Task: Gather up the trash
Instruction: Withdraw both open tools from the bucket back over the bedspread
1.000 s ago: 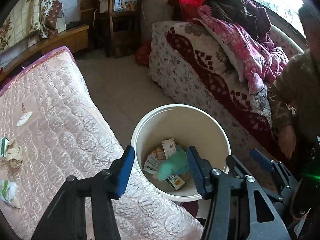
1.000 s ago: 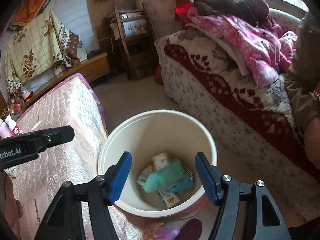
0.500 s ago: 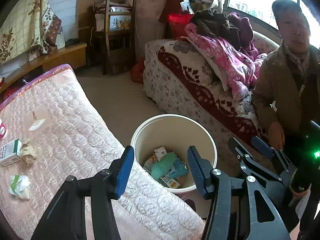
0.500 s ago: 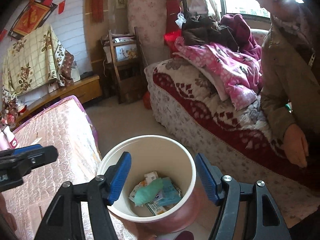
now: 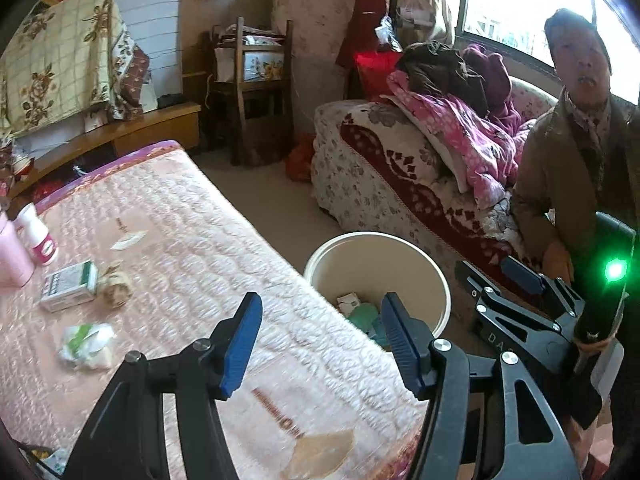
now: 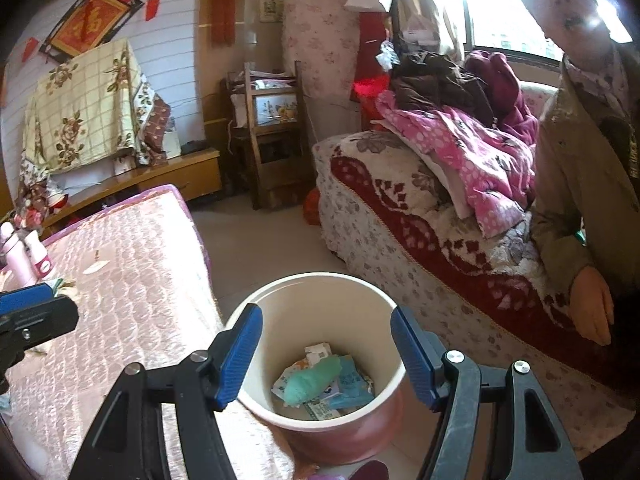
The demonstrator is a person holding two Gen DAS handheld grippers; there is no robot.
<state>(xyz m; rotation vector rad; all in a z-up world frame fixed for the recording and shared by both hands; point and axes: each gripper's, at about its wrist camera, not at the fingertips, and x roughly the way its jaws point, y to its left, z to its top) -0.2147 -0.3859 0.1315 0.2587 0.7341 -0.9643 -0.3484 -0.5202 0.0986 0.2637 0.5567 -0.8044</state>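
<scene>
Currently logged: left gripper (image 5: 320,344) was empty, jaws opening, nothing between the blue pads. It hung over the edge of the pink quilted mattress (image 5: 192,240), with the bin's near rim showing in the gap between its fingers. Right gripper (image 6: 326,354) was also spread and empty, sitting above the trash bin (image 6: 276,292); in the left wrist view it showed at the right (image 5: 516,284), jaws apart.

Bin stood on the floor, just beside the mattress edge, between the mattress and the floral sofa (image 6: 400,216). Already inside: a teal crumpled piece (image 6: 312,378), paper wrappers and small cartons (image 6: 318,350) around it.

Trash on the mattress, left wrist view:
- green-and-white small box (image 5: 70,286), lying flat
- crumpled tan paper wad (image 5: 116,286), touching or just beside the box, couldn't tell which
- white-and-green crumpled wrapper (image 5: 86,344), nearer the camera, apart from the other two

Two pink-and-white bottles (image 5: 38,236) stood upright at the far left of the mattress. A person in a brown coat (image 5: 568,184) sat on the sofa, one hand (image 6: 594,306) resting on the cushion edge.
</scene>
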